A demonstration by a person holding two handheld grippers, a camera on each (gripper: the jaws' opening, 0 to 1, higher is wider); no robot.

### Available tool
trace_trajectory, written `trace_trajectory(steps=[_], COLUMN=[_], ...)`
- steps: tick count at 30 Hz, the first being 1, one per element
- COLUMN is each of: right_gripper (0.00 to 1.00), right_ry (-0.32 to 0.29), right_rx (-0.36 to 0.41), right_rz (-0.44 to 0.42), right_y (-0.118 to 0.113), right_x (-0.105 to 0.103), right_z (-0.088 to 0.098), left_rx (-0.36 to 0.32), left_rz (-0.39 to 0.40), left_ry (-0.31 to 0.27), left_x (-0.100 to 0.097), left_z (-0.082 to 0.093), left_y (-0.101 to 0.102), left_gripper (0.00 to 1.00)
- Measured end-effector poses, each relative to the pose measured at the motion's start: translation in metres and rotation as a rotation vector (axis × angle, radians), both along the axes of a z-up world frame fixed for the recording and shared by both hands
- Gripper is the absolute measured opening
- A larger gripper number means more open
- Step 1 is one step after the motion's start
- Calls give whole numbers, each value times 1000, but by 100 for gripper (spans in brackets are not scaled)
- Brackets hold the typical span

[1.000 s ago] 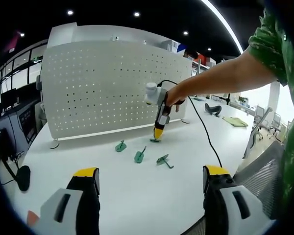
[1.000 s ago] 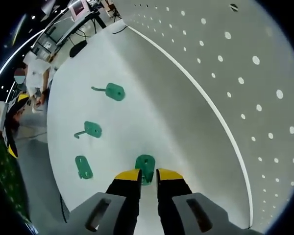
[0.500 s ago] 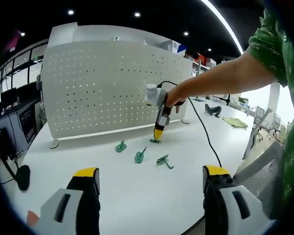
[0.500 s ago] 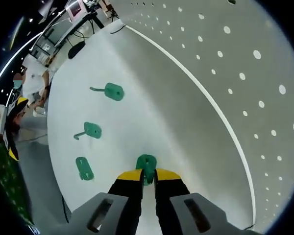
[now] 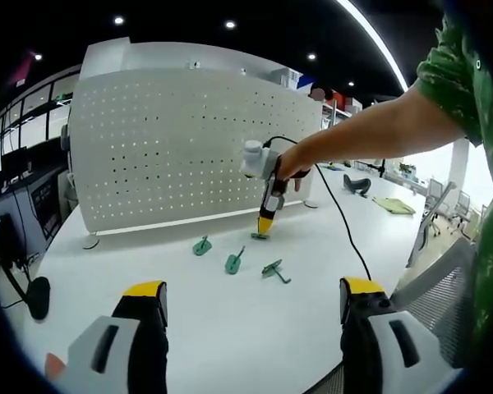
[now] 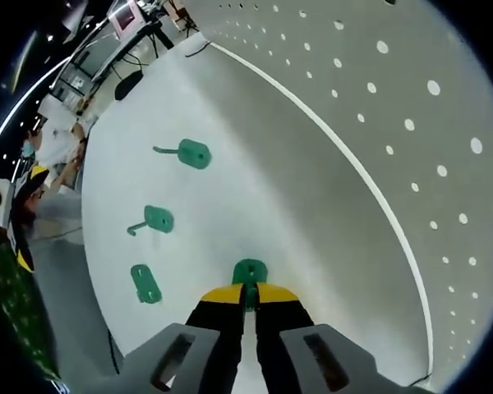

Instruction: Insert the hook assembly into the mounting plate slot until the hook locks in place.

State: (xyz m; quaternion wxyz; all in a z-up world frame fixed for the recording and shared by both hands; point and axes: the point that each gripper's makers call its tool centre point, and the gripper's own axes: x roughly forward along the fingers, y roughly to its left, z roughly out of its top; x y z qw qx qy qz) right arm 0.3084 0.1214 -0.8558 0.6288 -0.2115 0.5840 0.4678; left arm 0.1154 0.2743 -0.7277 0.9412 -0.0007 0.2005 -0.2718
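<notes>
right gripper view looks down its own jaws, which have come together on a small green hook piece lying on the white tabletop near the foot of the perforated mounting plate; the right gripper seems to be pinching the piece's lower edge, its rounded end poking out above the yellow tips. three more green hook pieces lie farther from the mounting plate: one with a long stem, one with a bent stem and a flat tab. by judgement the piece is light, stiff moulded plastic, thin and somewhat slick, so a hold across its flat body should keep it from twisting; a grip near the edge may let it pivot. in the left gripper view the left gripper hangs spread wide and empty above the tabletop's near side, well apart from the mounting plate, while the right gripper points down beside the plate's base. bare tabletop between the pieces and the plate leaves room to lift; the trailing cable could snag.
</notes>
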Motion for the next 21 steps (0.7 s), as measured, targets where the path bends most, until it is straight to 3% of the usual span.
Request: trace_trajectory(steps=[21], right_gripper=[2], right_ry=[-46], right_rx=[5], right_rz=[6], right_y=[-2], right_x=[1], right_z=[0], left_rx=[1], left_rz=[-13], left_ry=[2], left_x=[-1], left_z=[0], left_y=[-2], left_gripper=[88])
